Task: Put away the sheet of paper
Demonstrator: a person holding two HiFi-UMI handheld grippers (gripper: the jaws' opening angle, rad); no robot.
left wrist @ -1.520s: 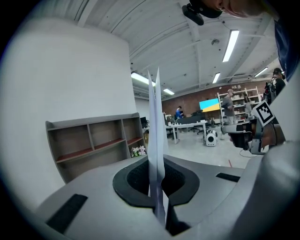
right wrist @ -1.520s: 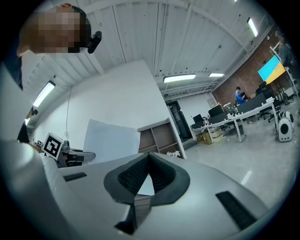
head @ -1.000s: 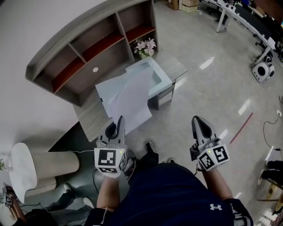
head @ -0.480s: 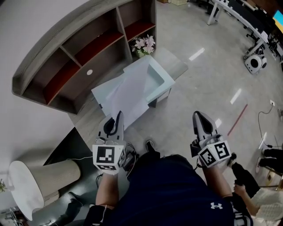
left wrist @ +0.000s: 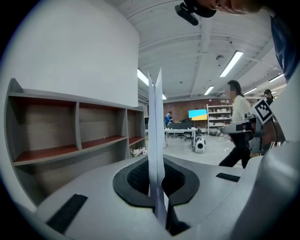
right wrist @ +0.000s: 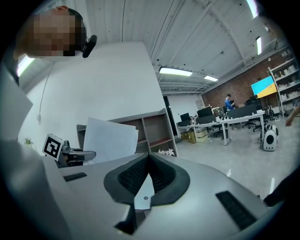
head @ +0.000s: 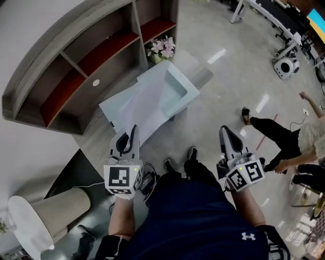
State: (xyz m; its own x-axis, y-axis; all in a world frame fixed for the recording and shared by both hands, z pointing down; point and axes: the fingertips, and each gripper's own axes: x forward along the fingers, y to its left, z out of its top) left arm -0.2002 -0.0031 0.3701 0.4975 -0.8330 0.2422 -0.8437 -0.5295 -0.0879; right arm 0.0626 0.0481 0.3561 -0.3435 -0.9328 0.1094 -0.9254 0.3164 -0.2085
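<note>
A big white sheet of paper (head: 150, 104) stands up from my left gripper (head: 133, 131), which is shut on its lower edge. In the left gripper view the sheet (left wrist: 155, 122) shows edge-on, pinched between the dark pads of that gripper (left wrist: 156, 161). It hangs in front of the wooden shelf unit (head: 86, 56) and over a low pale table (head: 190, 91). My right gripper (head: 226, 133) is held out to the right with its jaws shut and nothing in them. The right gripper view (right wrist: 149, 158) shows the sheet (right wrist: 110, 139) off to its left.
The shelf unit has red-brown shelves and open compartments (left wrist: 56, 136). Pink flowers (head: 161, 48) sit by its right end. A person (head: 287, 144) moves across the floor at the right. A round white stand (head: 28, 223) is at the lower left, and desks (head: 264, 12) line the back.
The view has shifted toward the shelf and table. A person has come into view at the right. Both grippers hold the same pose, and the left one still has the sheet.
</note>
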